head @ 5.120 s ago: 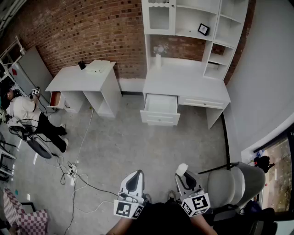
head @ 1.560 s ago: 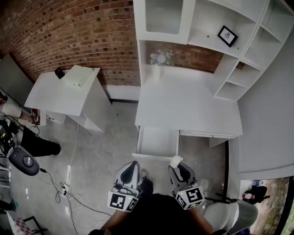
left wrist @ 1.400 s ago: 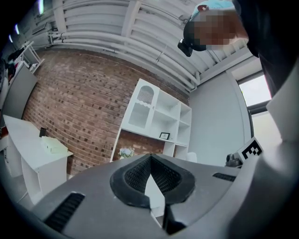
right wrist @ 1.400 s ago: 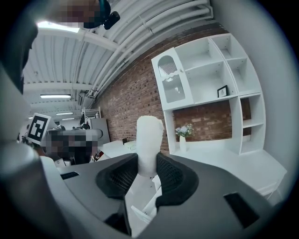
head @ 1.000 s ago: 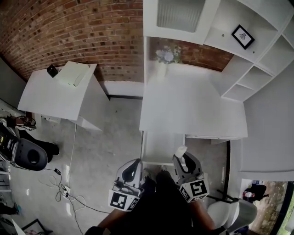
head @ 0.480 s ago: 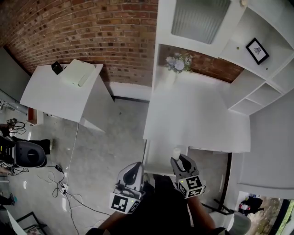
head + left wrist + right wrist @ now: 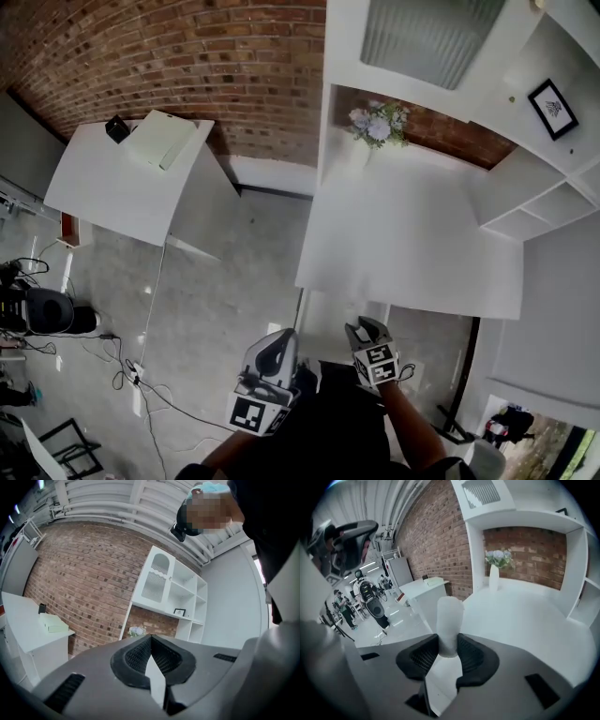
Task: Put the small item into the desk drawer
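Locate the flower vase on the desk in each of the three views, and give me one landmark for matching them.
Head view: flower vase upper right of centre, at the back edge of the desk.
Left gripper view: flower vase small, just left of centre.
Right gripper view: flower vase upper right of centre, beyond the small white item.
Shared landmark: the brick wall behind the vase.

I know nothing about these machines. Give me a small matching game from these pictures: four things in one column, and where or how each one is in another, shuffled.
Things:
1. left gripper
2. small white cylinder
3. vase of flowers
4. framed picture

Places or states:
A. in the white shelving
B. at the back of the white desk, by the brick wall
C. closed, holding nothing
D. held by the right gripper

Pairs: 1-C, 2-D, 3-B, 4-A
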Motion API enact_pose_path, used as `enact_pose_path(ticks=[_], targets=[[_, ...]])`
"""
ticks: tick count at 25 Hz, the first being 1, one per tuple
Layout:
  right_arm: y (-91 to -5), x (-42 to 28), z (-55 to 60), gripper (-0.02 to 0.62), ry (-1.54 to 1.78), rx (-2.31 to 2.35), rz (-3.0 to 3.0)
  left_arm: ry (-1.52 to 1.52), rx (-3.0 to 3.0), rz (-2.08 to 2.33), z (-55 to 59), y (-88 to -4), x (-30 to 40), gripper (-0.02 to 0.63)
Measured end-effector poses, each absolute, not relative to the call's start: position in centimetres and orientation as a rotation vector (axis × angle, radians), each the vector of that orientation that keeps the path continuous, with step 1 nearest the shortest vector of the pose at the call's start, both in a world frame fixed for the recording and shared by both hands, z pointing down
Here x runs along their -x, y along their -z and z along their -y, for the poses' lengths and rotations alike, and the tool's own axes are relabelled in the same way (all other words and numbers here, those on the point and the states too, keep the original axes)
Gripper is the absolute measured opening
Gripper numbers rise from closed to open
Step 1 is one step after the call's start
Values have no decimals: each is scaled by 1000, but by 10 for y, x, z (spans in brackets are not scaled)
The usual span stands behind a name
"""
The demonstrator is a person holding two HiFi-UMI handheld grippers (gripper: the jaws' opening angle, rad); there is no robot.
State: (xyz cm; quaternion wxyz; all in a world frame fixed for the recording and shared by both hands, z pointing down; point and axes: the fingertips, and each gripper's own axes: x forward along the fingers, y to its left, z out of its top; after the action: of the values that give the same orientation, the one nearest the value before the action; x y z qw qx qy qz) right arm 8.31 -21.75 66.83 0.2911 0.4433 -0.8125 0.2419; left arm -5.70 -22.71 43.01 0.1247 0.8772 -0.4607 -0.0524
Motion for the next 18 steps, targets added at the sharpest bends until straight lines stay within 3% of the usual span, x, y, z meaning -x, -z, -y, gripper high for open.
enact_pose_path(ticks=[18], targets=[[-885, -100, 209, 141, -816, -926, 1940, 74, -2490, 1342, 272, -468, 27, 23]])
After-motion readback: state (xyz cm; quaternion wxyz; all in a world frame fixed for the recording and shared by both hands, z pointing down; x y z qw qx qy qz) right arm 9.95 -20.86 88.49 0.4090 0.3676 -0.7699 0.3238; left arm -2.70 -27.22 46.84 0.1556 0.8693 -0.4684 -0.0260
